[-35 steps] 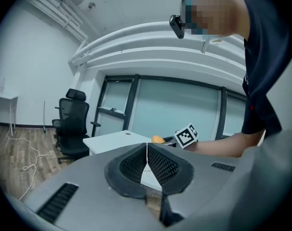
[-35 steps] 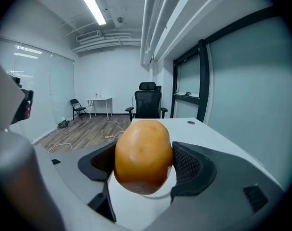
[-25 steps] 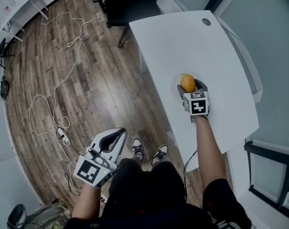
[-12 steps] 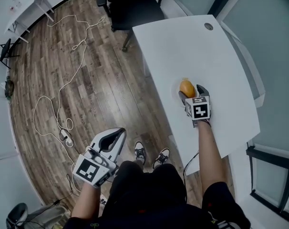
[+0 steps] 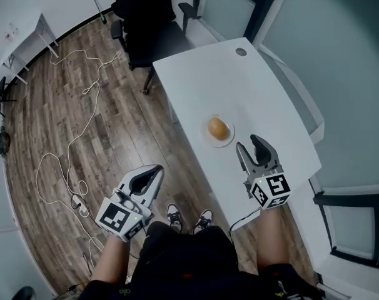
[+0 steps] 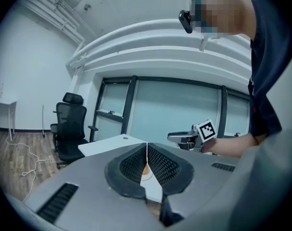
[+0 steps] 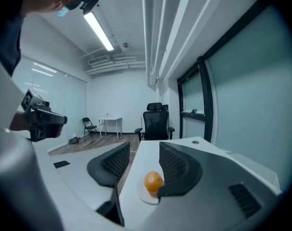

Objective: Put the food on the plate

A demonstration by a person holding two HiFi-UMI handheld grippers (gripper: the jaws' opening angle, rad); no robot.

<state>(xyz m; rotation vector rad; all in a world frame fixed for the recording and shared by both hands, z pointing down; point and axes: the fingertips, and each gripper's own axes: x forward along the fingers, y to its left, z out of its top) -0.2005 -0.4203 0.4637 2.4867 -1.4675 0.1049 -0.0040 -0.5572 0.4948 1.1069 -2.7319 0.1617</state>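
Note:
An orange [image 5: 217, 128] lies on a small white plate [image 5: 229, 139] near the middle of the white table [image 5: 239, 80]. My right gripper [image 5: 248, 145] hovers over the table's near edge, well short of the plate. Its jaws are closing with nothing between them. In the right gripper view the orange [image 7: 153, 181] and plate [image 7: 145, 197] show ahead, past the right gripper [image 7: 145, 150]. My left gripper [image 5: 154, 171] is shut and empty, held over the wooden floor to the left of the table; in its own view the left gripper [image 6: 146, 147] has its pads together.
A black office chair [image 5: 146, 17] stands at the table's far end. A white cable [image 5: 70, 142] trails across the wooden floor at left. Glass walls [image 5: 314, 49] run along the table's right side. A small white desk [image 5: 24, 39] sits far left.
My right gripper has drawn back from the orange towards the person, leaving the orange on the plate, and its jaws have narrowed. The left gripper has hardly moved.

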